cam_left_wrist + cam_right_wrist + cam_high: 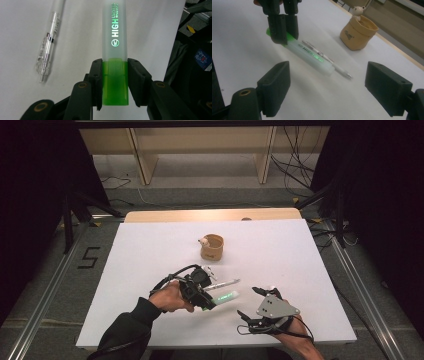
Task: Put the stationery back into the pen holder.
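Left tongs (212, 302) just below centre of the high view, hand (170, 296) rolled sideways, pinching a green highlighter (226, 296) by its green end; frosted cap pointing right, low over the white counter (150, 250). Printed on the barrel: "HIGH LIGHTER". Clear pen (223, 284) lying just beside it, toward the upper side. Right tongs (248, 303) at lower right, spread wide, gripping nothing. Tan cup (212, 247) with a small bear figure above centre, well apart.

Left tongs (115, 82) clamped tight, forearm angled inward; right tongs (337, 87) spread wide, hovering low
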The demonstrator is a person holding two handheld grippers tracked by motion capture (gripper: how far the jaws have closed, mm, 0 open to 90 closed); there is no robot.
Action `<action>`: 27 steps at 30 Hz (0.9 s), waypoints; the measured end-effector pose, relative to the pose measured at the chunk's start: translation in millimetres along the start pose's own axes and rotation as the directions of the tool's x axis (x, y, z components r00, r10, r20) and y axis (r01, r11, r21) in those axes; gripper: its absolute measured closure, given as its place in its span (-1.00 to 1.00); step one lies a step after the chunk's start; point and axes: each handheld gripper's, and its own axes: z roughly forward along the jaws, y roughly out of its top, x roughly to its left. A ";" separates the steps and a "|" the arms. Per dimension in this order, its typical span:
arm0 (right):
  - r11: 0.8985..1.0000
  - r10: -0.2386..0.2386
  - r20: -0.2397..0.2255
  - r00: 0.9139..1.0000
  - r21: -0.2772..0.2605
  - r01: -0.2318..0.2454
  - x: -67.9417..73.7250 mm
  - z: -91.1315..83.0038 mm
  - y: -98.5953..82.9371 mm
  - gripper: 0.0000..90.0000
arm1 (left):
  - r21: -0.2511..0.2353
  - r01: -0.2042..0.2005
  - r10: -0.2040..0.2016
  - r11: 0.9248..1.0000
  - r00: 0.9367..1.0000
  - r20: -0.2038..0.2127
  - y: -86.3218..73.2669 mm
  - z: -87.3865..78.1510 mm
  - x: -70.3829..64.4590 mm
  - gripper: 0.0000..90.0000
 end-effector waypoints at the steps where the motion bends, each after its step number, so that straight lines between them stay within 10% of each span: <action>1: 1.000 -0.009 0.001 1.000 0.001 0.009 1.1 0.8 1.4 -0.53 | 0.001 -0.002 0.002 1.000 1.000 0.003 -0.3 -0.4 -0.1 0.47; 14: 0.979 -0.202 0.015 0.979 0.031 0.202 21.3 18.8 15.2 -0.52 | 0.020 0.002 -0.002 1.000 1.000 0.001 0.0 -4.5 -3.3 0.47; 27: 0.912 -0.407 0.060 0.912 0.087 0.401 42.7 33.9 16.2 -0.45 | 0.049 0.001 -0.002 0.999 1.000 0.023 3.7 -3.4 -7.8 0.47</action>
